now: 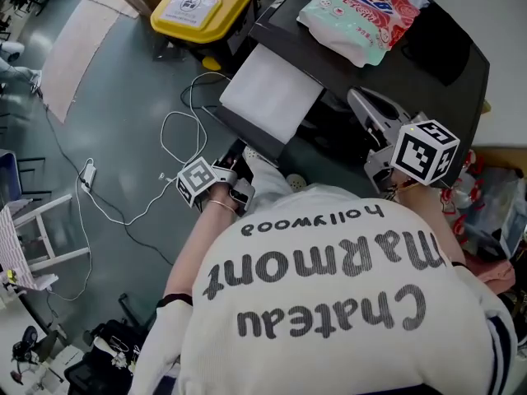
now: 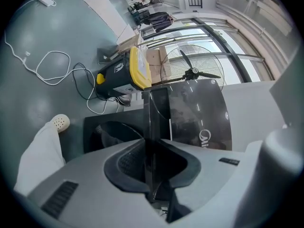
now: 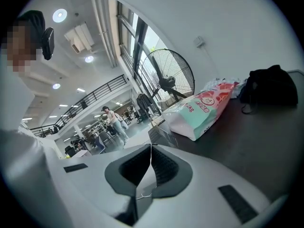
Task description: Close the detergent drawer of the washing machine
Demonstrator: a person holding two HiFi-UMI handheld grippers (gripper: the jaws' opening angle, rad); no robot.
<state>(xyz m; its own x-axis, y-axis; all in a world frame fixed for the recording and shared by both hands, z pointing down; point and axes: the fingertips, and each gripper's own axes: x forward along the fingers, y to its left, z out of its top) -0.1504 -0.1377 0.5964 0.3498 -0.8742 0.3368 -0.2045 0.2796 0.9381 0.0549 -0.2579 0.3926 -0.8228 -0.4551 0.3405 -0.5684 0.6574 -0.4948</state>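
Note:
The dark washing machine point(image 1: 342, 76) stands at the upper right, its glossy front point(image 2: 199, 120) bearing a logo. A flat panel point(image 1: 270, 95) juts out from its front; it looks pale from above, and I cannot tell if it is the drawer. My left gripper point(image 1: 240, 171) sits just below it. In the left gripper view that gripper point(image 2: 152, 148) is shut on a thin dark panel edge point(image 2: 153, 113) that stands upright between the pads. My right gripper point(image 1: 362, 105) hovers over the machine's top; its jaws point(image 3: 150, 148) are shut with nothing held.
A detergent bag point(image 1: 358, 11) and a black bag point(image 1: 440, 39) lie on the machine's top. A yellow-lidded bin point(image 1: 202, 6) and loose white cables point(image 1: 177, 134) are on the floor to the left. The drum opening point(image 2: 114, 129) shows beside the held panel. Clutter point(image 1: 494, 212) fills the right edge.

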